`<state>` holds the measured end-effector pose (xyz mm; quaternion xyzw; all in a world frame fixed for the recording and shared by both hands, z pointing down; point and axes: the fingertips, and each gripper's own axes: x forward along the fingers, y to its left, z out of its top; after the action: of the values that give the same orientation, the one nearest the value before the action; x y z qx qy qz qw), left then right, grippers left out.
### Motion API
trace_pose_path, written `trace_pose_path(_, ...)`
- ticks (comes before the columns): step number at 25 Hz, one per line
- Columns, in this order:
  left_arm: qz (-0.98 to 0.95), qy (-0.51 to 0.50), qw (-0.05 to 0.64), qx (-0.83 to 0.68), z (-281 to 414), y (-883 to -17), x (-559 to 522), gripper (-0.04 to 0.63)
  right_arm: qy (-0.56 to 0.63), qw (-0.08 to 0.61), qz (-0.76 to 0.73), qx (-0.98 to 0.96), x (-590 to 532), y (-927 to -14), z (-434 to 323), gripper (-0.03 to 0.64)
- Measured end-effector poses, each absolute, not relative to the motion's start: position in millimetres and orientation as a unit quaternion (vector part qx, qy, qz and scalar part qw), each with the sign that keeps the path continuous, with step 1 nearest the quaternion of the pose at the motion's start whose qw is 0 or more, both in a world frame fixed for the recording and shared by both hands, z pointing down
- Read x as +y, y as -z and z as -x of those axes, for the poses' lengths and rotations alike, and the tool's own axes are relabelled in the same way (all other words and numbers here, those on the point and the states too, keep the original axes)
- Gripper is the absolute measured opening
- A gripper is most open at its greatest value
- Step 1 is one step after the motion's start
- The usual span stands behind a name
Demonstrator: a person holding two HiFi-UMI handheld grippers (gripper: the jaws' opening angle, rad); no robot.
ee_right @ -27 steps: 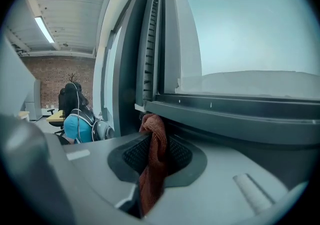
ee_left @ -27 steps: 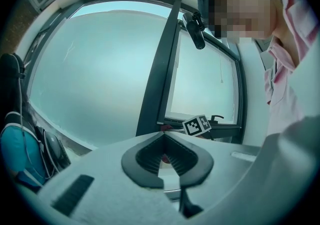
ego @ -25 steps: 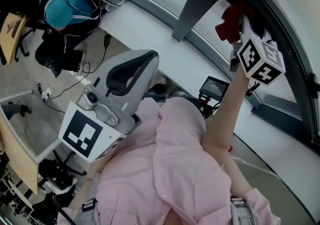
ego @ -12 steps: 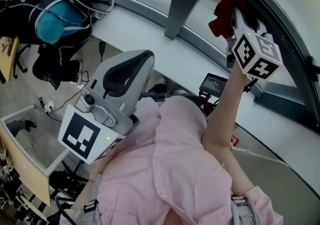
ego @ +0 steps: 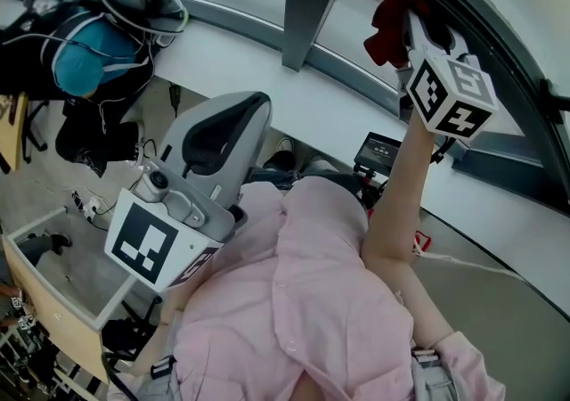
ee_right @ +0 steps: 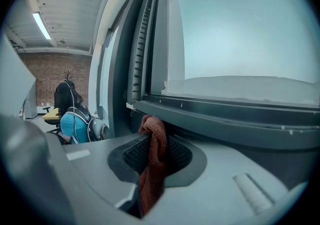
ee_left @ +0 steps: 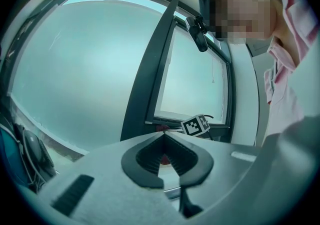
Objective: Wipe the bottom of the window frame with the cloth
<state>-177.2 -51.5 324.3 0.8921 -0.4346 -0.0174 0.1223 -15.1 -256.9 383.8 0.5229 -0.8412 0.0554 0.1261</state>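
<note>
Stretching wide overhead runs the dark grey metal window frame (ee_right: 225,119). Well apart from that frame hangs the left gripper (ee_left: 162,136), jaws pressed together on nothing. Up at the frame's bottom rail, the right gripper (ee_right: 154,144) is clamped on the rust-red knitted cloth (ee_right: 152,169), whose bunched top meets that rail.

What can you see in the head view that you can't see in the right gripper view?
Only the head view shows the person's pink shirt, the left gripper and the marker cube on the right gripper. Only the right gripper view shows a brick wall, a ceiling light and the jaws shut on the red cloth. Both show that cloth up at the dark window frame, and a blue backpack.
</note>
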Motion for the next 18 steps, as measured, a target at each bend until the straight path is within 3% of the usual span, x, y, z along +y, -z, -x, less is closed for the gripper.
trace_pose_path(18,-0.917,0.006,0.142,-0.373,134,-332,-67,-0.002,-0.054,0.134,-0.531,-0.835,-248,-380,-20,0.058)
